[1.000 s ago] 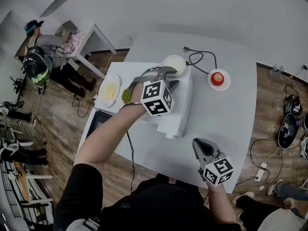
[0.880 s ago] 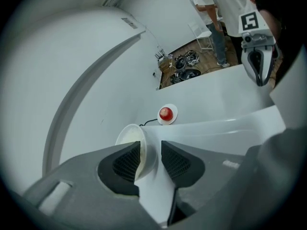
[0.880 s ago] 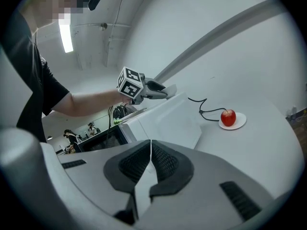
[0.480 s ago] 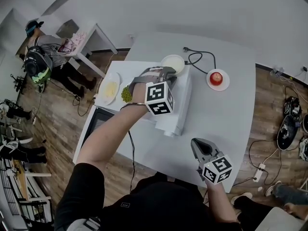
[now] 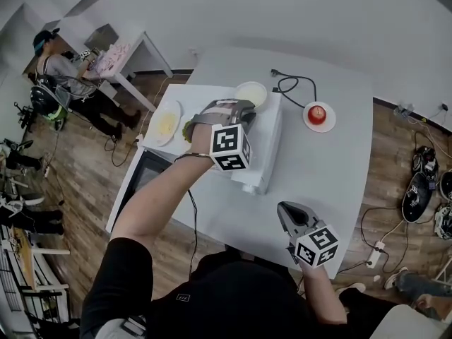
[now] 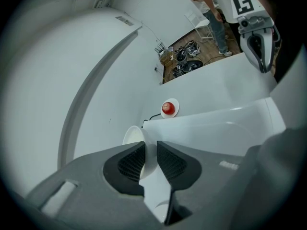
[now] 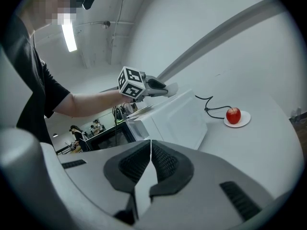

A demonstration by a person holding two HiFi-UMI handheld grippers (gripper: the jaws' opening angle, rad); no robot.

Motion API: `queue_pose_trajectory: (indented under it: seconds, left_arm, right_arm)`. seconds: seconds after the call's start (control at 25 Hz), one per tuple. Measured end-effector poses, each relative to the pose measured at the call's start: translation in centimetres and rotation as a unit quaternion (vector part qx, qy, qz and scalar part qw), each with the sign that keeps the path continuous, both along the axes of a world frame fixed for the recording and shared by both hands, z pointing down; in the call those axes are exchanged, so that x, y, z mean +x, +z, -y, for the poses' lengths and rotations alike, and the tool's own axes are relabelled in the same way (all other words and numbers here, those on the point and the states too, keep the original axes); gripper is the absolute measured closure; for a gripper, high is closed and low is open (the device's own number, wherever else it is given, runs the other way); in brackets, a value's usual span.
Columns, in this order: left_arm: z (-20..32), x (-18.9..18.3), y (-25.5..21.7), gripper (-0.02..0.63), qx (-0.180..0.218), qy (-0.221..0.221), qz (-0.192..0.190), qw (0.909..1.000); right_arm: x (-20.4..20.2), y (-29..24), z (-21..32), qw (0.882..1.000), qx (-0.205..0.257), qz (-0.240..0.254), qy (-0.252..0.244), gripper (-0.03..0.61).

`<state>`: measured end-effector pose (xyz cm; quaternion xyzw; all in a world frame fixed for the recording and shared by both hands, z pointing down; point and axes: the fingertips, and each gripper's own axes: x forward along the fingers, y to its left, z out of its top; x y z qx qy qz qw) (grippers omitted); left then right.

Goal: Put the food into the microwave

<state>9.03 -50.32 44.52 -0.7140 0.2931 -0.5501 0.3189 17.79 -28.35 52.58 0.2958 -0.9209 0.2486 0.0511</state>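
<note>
White bowl [image 5: 252, 93] is standing on top of the microwave [image 5: 263, 154], at its far corner. The left claw [image 6: 150, 148] is taking it by the near rim. Its jaws have just been closing, and the bowl's wall is standing between the two pads, which seem to be pressing on it from both sides. What the bowl is holding is not showing clearly.

The right claw [image 7: 150, 150] is hanging with its jaws together and nothing in them, low over the desk [image 5: 328, 168] and well apart from the bowl. So the left hand is the nearer one.

One relation is mattering for the next move. The bowl is lying above the microwave, while the dark front [image 5: 145, 179] is facing the left side of the head view, lower than the top. Probably the bowl is needing to be lifted, carried over that left edge and brought down. On this way a plate with yellow food [image 5: 166, 123] and a piece of broccoli [image 5: 187, 129] are lying just beside the left wrist. An apple [image 5: 317, 114] is sitting on the desk, away to the right.
</note>
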Motion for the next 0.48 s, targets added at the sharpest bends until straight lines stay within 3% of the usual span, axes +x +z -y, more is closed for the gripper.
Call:
queue_pose_trajectory:
  seconds: [0.48]
  left_arm:
    - [-8.1,-2.7,-5.2,0.532,0.048,0.050,-0.013,0.9975]
  right_arm:
    - [-5.3,-3.0,-2.2,1.000,0.027,-0.004,0.011,0.561]
